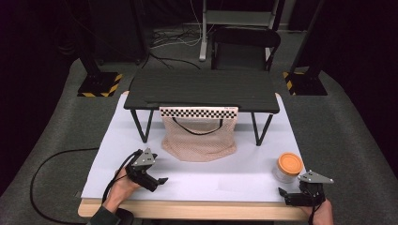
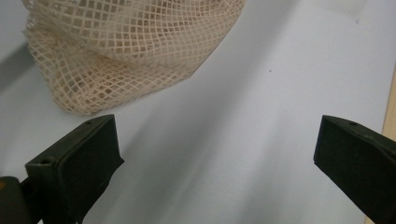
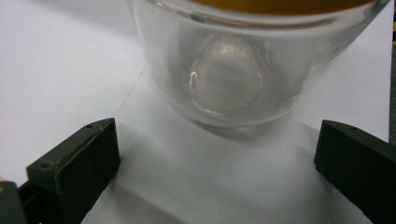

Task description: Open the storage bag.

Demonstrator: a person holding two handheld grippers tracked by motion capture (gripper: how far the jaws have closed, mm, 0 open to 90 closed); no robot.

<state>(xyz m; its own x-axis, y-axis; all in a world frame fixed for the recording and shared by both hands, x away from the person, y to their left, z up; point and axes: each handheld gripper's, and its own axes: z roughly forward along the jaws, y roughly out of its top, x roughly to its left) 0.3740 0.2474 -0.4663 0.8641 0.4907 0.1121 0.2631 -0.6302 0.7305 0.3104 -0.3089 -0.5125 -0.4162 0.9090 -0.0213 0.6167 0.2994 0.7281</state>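
Nearest my side of the table, I hold the left gripper low over the white tabletop, its jaws spread wide with nothing between them. At the near right corner I hold the right gripper, jaws likewise wide apart and gripping nothing.

Just beyond the right gripper stands a clear glass jar with an orange lid. In the right gripper view the jar sits upright on the white surface, just ahead of the jaws and not touching them; its walls are transparent and rounded toward the base. I find no label or writing on it.

Further in, a beige mesh bag with a dark handle hangs from the front edge of a small black table. In the left gripper view the bag's open netting rests on the white surface, ahead of the jaws and to the left. A black-and-white checkered strip runs along the edge above the bag; no text on it is legible.
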